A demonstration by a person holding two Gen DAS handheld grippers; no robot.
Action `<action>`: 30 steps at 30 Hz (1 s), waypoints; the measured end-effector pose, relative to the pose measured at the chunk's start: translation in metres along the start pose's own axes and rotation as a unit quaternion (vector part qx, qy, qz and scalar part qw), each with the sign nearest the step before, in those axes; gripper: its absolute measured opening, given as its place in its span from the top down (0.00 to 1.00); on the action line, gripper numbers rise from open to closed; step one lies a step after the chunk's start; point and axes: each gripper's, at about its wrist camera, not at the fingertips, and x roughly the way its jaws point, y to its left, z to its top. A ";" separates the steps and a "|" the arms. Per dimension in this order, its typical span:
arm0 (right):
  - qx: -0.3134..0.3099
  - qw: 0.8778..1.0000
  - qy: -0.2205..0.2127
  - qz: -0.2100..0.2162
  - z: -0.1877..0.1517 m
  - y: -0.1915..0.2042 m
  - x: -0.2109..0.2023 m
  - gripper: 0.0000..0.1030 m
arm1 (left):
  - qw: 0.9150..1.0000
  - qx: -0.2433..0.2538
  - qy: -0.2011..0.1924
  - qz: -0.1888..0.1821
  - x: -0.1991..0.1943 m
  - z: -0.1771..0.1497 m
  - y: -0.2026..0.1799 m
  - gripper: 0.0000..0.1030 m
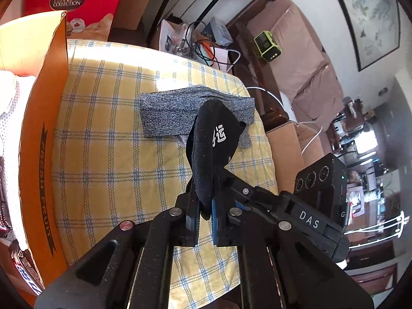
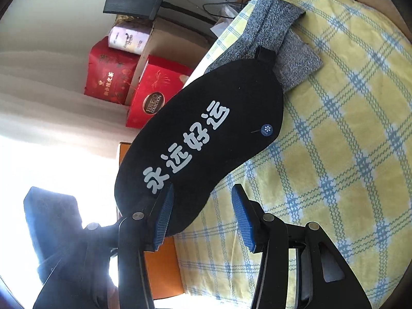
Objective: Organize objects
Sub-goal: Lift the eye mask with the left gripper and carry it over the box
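Observation:
My left gripper is shut on a black sock with white Chinese lettering and holds it above the yellow checked cloth. The sock also fills the right wrist view, hanging in front of my right gripper. The right gripper is open; its left blue pad touches the sock's lower end, its right pad stands apart. A folded grey sock lies on the cloth behind the black one; it also shows in the right wrist view.
An orange "Fresh Fruit" cardboard box stands at the left of the cloth with white fabric inside. A red Ferrero box stands behind it. Cables and papers lie beyond the cloth's far edge. A sofa is to the right.

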 end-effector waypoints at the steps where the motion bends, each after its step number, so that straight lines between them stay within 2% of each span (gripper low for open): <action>1: 0.007 1.000 -0.003 0.009 0.000 -0.001 -0.001 0.55 | 1.000 -0.002 0.003 -0.004 0.000 -0.003 0.001 0.94; 2: 0.010 1.000 -0.005 0.016 0.001 -0.001 -0.002 0.56 | 1.000 -0.004 0.005 -0.008 -0.001 -0.005 0.001 0.94; 5: 0.002 1.000 -0.012 0.003 0.003 0.005 -0.006 0.81 | 1.000 0.006 0.006 -0.008 -0.004 -0.013 -0.002 0.94; 6: -0.005 1.000 -0.016 -0.003 0.002 0.008 -0.009 0.83 | 1.000 0.009 0.007 -0.008 -0.005 -0.016 -0.003 0.94; 10: -0.020 0.999 -0.026 0.002 -0.001 0.016 -0.019 0.84 | 1.000 0.014 0.010 -0.022 -0.012 -0.021 -0.006 0.94; 16: -0.037 0.999 -0.031 0.014 -0.006 0.036 -0.032 0.84 | 0.998 0.036 -0.014 -0.042 -0.041 -0.020 -0.020 0.94; 23: -0.083 0.995 -0.038 0.027 -0.011 0.087 -0.042 0.84 | 0.996 0.054 -0.052 -0.045 -0.088 -0.018 -0.021 0.94; 30: -0.124 0.991 -0.023 0.038 -0.020 0.140 -0.028 0.84 | 0.994 0.044 -0.083 -0.056 -0.134 -0.021 0.002 0.94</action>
